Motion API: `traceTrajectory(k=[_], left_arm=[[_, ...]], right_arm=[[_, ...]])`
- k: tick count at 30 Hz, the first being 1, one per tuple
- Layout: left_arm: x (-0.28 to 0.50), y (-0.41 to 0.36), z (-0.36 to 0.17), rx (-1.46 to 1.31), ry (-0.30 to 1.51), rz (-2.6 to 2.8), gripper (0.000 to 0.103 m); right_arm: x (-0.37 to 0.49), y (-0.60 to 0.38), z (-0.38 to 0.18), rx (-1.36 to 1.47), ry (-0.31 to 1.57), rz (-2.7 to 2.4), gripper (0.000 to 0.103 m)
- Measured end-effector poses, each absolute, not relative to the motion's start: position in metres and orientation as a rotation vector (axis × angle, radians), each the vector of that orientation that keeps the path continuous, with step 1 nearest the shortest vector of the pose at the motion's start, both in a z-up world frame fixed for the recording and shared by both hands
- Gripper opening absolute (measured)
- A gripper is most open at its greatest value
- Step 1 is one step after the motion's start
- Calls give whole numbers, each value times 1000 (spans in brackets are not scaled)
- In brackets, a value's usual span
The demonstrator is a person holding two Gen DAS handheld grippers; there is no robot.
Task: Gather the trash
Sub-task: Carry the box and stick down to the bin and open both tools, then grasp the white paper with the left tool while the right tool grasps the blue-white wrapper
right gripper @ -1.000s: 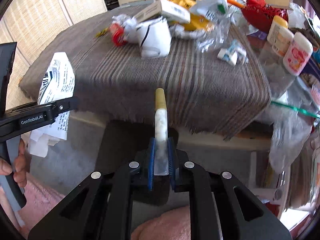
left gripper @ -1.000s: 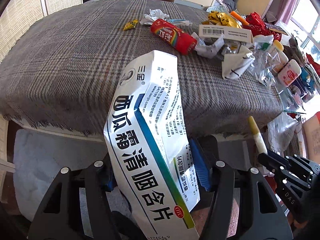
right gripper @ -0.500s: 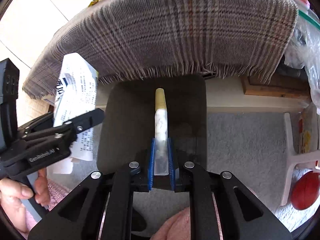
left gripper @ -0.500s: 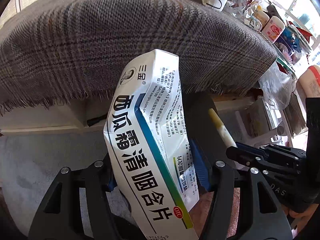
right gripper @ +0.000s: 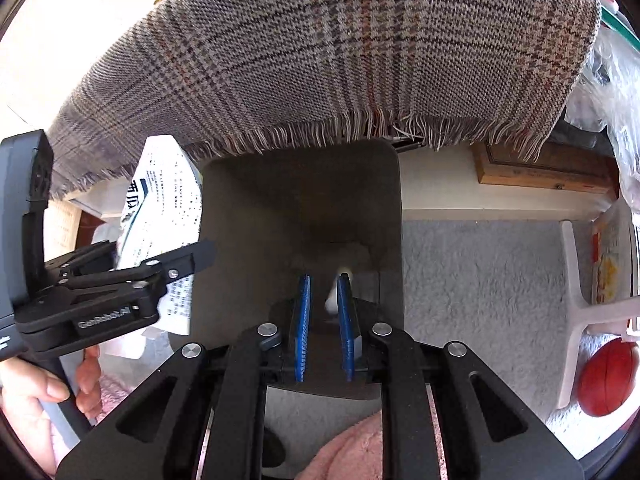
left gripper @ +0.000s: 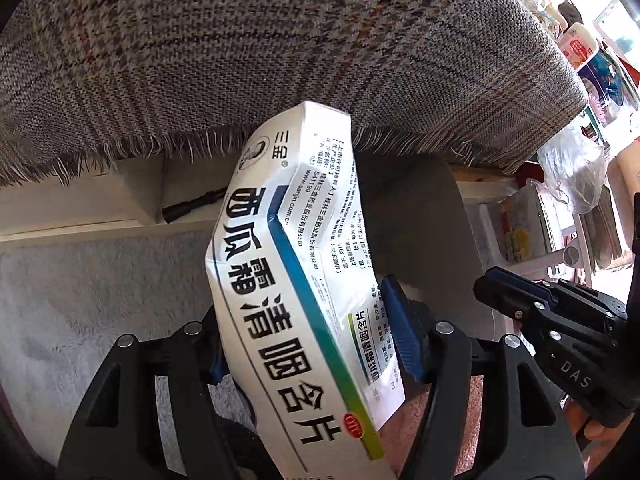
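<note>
Count on inspection: two grippers, the left gripper (left gripper: pixel 312 344) and the right gripper (right gripper: pixel 324 328). One white medicine box (left gripper: pixel 296 280), centre frame. One dark bin (right gripper: pixel 300 208), centre. One plaid cloth (right gripper: pixel 340 48), upper frame. One red ball (right gripper: pixel 608 376), lower right.

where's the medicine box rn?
In the left wrist view the medicine box stands centre frame, clamped in the left tongs just below the plaid cloth's fringe, beside the dark bin; it is not in the bin yet.

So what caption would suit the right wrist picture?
Right gripper, jaws just opened, above the dark bin; a small white scrap drops inside.
</note>
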State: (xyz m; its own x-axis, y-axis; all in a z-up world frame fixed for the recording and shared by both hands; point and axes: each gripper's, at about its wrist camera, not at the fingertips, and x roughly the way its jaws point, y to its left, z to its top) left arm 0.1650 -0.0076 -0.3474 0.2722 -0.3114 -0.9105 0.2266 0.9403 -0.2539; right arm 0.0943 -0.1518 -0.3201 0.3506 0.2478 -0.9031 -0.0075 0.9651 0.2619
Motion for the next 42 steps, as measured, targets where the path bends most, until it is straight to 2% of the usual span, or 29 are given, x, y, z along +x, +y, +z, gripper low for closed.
traceTrajectory(k=[2, 3, 5, 9, 11, 13, 16, 27, 39, 40, 42], left_arm=[[165, -9, -348, -72, 1240, -361, 68], [164, -5, -346, -72, 1234, -358, 71], [163, 8, -339, -77, 1223, -354, 75], [161, 13, -329, -91, 1197, -346, 83], [158, 16, -323, -99, 1184, -341, 90], [155, 18, -315, -101, 1166, -336, 95], [154, 20, -303, -90, 1148, -319, 95], [153, 10, -255, 29, 1053, -280, 95], [203, -45, -171, 62, 970, -357, 94], [208, -48, -168, 53, 964, -368, 91], [221, -54, -165, 18, 970, -400, 77]], right_arm=[[94, -151, -322, 218, 1213, 158, 19], [94, -149, -321, 213, 1217, 153, 24], [90, -148, -321, 204, 1209, 145, 50], [83, -155, -315, 184, 1185, 123, 60], [82, -159, -308, 173, 1164, 103, 81], [78, -165, -298, 153, 1129, 79, 91], [78, -176, -281, 138, 1086, 52, 98], [105, -246, -215, 220, 1022, -39, 99], [171, -281, -164, 244, 935, -67, 99], [177, -284, -162, 249, 922, -69, 98], [187, -288, -161, 247, 903, -70, 94]])
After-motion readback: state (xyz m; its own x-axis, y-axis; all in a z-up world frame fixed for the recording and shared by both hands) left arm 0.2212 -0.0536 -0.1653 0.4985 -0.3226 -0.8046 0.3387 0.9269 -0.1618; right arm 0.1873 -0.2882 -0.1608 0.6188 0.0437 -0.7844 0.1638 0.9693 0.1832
